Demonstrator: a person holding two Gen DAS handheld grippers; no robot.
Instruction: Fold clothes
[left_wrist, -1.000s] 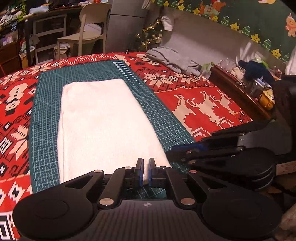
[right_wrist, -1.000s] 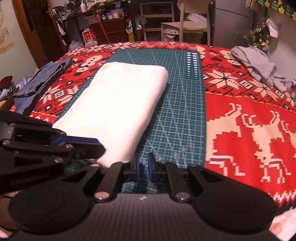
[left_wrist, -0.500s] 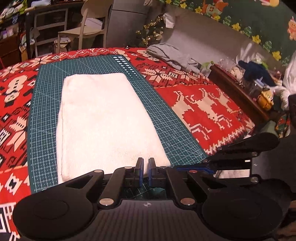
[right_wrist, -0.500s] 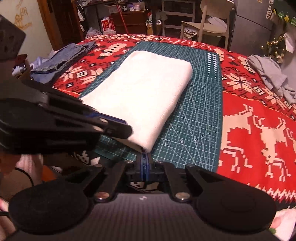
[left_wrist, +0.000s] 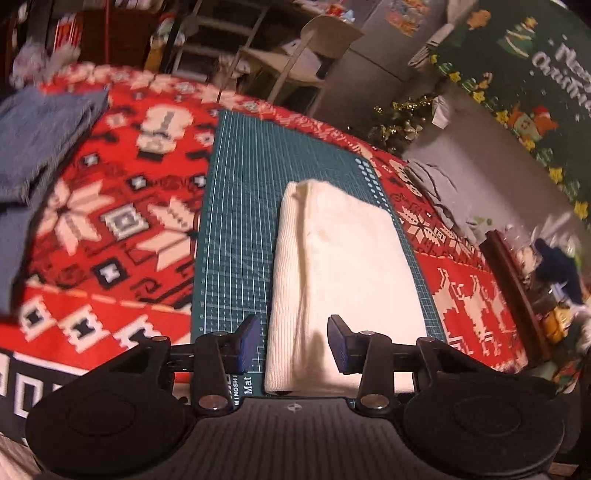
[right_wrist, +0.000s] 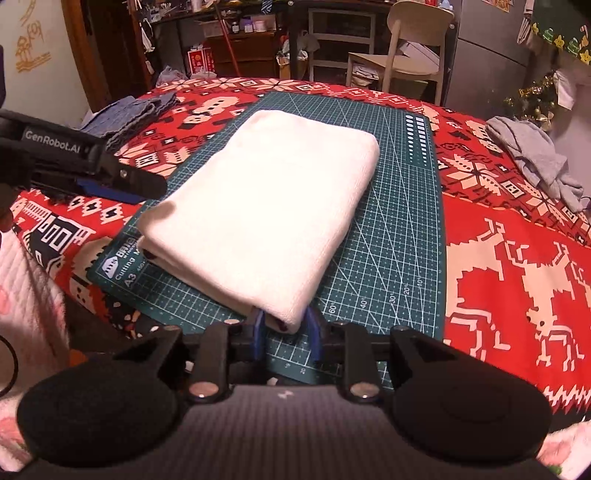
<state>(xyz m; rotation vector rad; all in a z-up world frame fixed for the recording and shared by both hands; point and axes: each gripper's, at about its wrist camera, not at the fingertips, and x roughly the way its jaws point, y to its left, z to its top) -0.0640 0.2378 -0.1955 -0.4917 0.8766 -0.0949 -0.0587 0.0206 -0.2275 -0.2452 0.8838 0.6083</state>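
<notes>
From my left wrist camera, the left claw (left_wrist: 291, 341) stands partly apart, its jaws having just been opening. The near left corner of the folded cream-white knit garment (left_wrist: 343, 266) sits between the blue pads (left_wrist: 248, 341), but neither pad presses it; I hold nothing. The garment lies lengthwise on the dark green gridded cutting mat (left_wrist: 236, 236), filling the mat's right half and running from 6 o'clock up toward 12. On the mat's near edge I read "Mat" and part of a brand ending "INGSHI". The mat rests on the red, white and black knitted-pattern Christmas blanket (left_wrist: 122, 229). A folded blue denim piece (left_wrist: 40, 140) lies at 10 o'clock. At 2 o'clock a dark green banner (left_wrist: 546, 85) reads "Merry Christmas", cut off at the edge.

From my right wrist camera, the right claw (right_wrist: 284, 334) is slightly apart, its jaws also just having been opening; the garment's near right corner (right_wrist: 284, 317) sits between the pads, and I cannot tell whether they touch it. The mat's near left corner reads "Cutting M", "A3", with angle marks 10° to 60° at right. At 9 o'clock the left claw's black arm bears "GenRobot.AI" and hovers beside the garment's left edge. A crumpled grey garment (right_wrist: 535, 155) lies at 2 o'clock, a pale wooden chair (right_wrist: 410, 48) at 1 o'clock.
</notes>
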